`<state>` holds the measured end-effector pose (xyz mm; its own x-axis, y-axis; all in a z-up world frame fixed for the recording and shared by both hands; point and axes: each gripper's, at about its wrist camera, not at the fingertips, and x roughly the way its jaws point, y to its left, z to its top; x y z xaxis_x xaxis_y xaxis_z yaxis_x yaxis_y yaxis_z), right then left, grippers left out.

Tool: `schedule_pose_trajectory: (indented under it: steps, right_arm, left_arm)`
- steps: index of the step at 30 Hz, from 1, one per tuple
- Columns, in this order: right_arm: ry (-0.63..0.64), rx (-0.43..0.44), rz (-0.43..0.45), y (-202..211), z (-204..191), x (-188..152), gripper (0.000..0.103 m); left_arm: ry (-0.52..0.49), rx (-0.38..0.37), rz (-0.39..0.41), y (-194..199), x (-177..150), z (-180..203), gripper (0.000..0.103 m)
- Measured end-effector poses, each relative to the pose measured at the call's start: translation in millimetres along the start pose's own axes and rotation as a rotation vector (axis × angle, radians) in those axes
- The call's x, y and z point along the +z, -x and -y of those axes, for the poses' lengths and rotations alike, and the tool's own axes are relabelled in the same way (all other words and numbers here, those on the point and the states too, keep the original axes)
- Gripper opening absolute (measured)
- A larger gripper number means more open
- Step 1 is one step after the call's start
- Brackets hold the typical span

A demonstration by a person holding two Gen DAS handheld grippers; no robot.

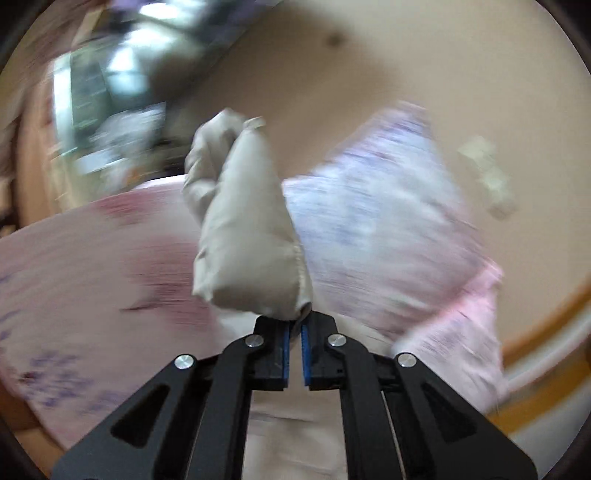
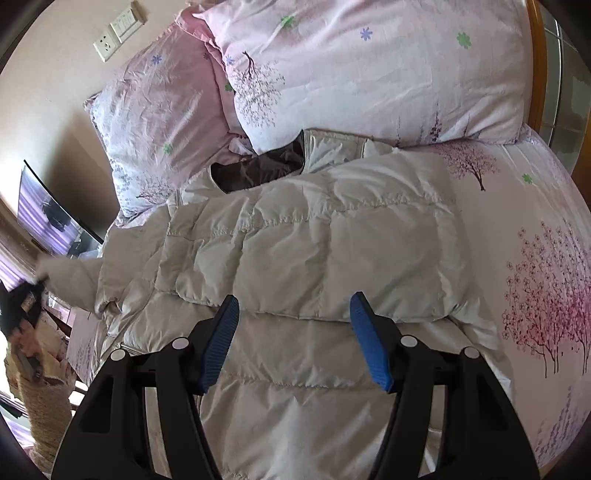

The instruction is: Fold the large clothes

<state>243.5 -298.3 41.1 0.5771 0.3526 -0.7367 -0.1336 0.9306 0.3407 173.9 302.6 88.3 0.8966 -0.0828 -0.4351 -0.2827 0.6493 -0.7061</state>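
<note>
A white quilted puffer jacket (image 2: 295, 236) lies spread on the bed, its dark lining showing at the collar (image 2: 266, 166). One sleeve (image 2: 74, 280) stretches out to the left. In the left wrist view that sleeve (image 1: 247, 221) hangs lifted and bunched, with my left gripper (image 1: 295, 325) shut on its cuff end. The right wrist view shows that same left gripper (image 2: 35, 288) as a dark blur at the sleeve's tip. My right gripper (image 2: 293, 306) hovers open over the jacket's body, nothing between its blue pads (image 2: 369, 339).
Two pink floral pillows (image 2: 369, 74) (image 2: 159, 122) sit beyond the collar. The floral sheet (image 2: 535, 258) runs to the right, bounded by a wooden bed frame (image 2: 537, 66). Wall sockets (image 2: 118, 29) and a dark screen (image 2: 51, 218) are on the left wall.
</note>
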Motion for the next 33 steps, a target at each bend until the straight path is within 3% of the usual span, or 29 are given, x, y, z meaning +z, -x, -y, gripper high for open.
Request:
schedule_pose_trajectory:
  steps: [5, 8, 10, 13, 14, 15, 17, 19, 21, 24, 27, 31, 32, 33]
  right_arm:
    - [-0.019, -0.01, 0.026, 8, 6, 3, 0.064]
    - [-0.044, -0.022, 0.04, 12, 14, 6, 0.064]
    - [-0.065, -0.028, 0.051, 14, 21, 6, 0.064]
    - [-0.104, -0.033, 0.064, 15, 34, 9, 0.064]
    - [-0.117, -0.032, 0.065, 14, 38, 10, 0.064]
    - [-0.136, -0.025, 0.063, 12, 42, 12, 0.064]
    - [-0.159, 0.003, 0.049, 9, 45, 15, 0.064]
    - [-0.175, 0.04, 0.033, 6, 46, 18, 0.064]
    - [-0.189, 0.089, 0.014, 2, 45, 23, 0.064]
    - [-0.203, 0.152, -0.03, -12, 39, 26, 0.064]
    - [-0.213, 0.198, -0.098, -35, 28, 27, 0.063]
    - [-0.215, 0.178, -0.182, -71, 13, 27, 0.058]
    - [-0.217, 0.18, -0.2, -79, 10, 26, 0.044]
    - [-0.216, 0.203, -0.214, -86, 5, 25, 0.016]
  left_arm:
    - [-0.218, -0.24, -0.129, -28, -54, 118, 0.005]
    - [-0.326, -0.359, -0.268, -59, -108, 177, 0.005]
    - [-0.393, -0.38, -0.377, -83, -150, 204, 0.006]
    - [-0.507, -0.346, -0.577, -127, -221, 229, 0.009]
    - [-0.534, -0.33, -0.647, -142, -243, 233, 0.02]
    - [-0.546, -0.329, -0.69, -152, -256, 234, 0.04]
    - [-0.53, -0.349, -0.762, -166, -275, 232, 0.064]
    - [-0.525, -0.389, -0.745, -157, -274, 230, 0.076]
    - [-0.555, -0.43, -0.666, -135, -259, 227, 0.092]
    - [-0.61, -0.413, -0.519, -101, -234, 212, 0.1]
    - [-0.669, -0.309, -0.38, -70, -208, 181, 0.101]
    - [-0.666, -0.145, -0.326, -58, -177, 132, 0.101]
    - [-0.664, -0.1, -0.314, -56, -170, 118, 0.101]
    - [-0.664, -0.047, -0.302, -54, -164, 103, 0.101]
